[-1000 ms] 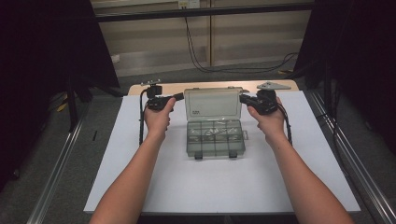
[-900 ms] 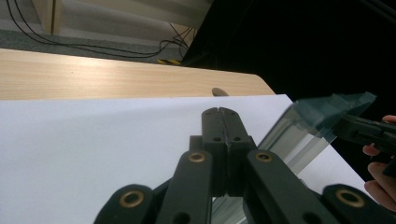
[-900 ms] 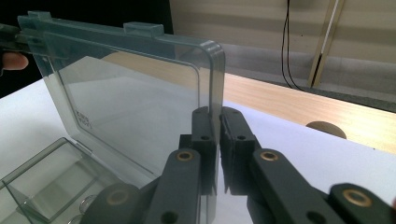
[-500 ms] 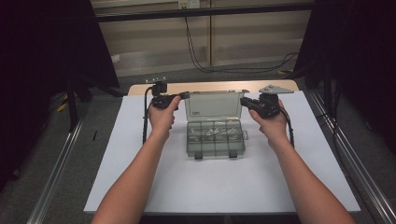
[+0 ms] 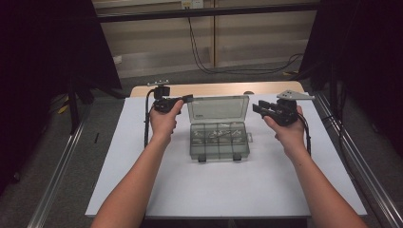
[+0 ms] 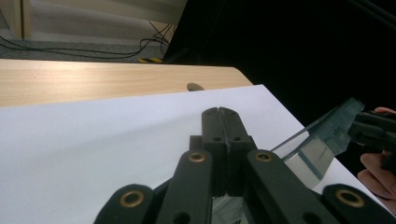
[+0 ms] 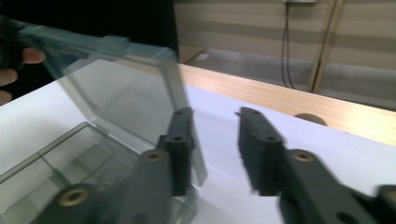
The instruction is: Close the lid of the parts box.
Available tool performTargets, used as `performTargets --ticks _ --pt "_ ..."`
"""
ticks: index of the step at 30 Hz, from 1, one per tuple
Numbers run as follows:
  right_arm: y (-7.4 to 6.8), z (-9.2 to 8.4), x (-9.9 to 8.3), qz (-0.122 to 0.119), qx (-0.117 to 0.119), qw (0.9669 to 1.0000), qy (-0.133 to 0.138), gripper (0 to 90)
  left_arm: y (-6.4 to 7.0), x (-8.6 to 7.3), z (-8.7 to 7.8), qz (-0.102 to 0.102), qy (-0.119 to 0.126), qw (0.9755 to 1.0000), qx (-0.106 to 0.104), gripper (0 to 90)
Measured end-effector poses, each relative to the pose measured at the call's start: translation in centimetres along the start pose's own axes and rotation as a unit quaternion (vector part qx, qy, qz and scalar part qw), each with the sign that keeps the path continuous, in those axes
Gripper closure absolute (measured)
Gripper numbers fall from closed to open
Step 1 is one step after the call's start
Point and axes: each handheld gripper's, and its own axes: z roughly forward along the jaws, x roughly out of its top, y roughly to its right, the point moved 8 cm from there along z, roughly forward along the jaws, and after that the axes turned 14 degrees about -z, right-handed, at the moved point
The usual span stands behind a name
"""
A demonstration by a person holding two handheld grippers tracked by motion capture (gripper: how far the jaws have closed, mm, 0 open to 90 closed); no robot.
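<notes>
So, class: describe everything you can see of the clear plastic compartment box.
The box looks like smoky see-through plastic. Its tray, split by dividers into small compartments with small items too blurred to name, lies flat on the white sheet. Two dark latches sit on its near edge. The hinged lid stands open, upright; the left gripper is shut on its corner, and the right gripper stands apart, jaws just opened.

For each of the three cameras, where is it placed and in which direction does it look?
High view: sits above the person's side, looks forward and down on the white mat; both forearms, left gripper, right gripper show.
Left gripper view: rides the left gripper, looks across the mat; its jaws are shut on the lid.
Right gripper view: rides the right gripper, faces the lid; its jaws, just opening, hold nothing.
Shared: the clear box's raised lid.
</notes>
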Motion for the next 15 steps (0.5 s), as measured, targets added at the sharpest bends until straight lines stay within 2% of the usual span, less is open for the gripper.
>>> performTargets --ticks 2,4,8,10,15 --pt "0.4 -0.2 0.1 0.015 -0.005 0.9999 -0.006 76.7 0.2 -0.1 -0.1 0.001 0.002 1.0000 -0.003 90.0" --pt "0.5 -0.2 0.3 0.019 -0.008 0.9997 -0.010 82.0 0.4 -0.2 -0.2 0.002 0.000 1.0000 -0.007 90.0" --pt "0.3 0.1 0.7 0.018 -0.018 0.9995 -0.015 86.6 0.7 -0.6 -0.3 0.012 -0.007 0.9999 -0.007 90.0" --pt "0.1 0.4 0.7 0.028 -0.017 0.9993 -0.017 89.4 0.8 -0.7 -0.5 0.019 -0.008 0.9997 -0.010 90.0" --pt "-0.2 0.6 0.9 0.039 -0.015 0.9990 -0.017 90.0 1.2 -1.0 -0.9 0.033 -0.013 0.9993 -0.011 90.0"
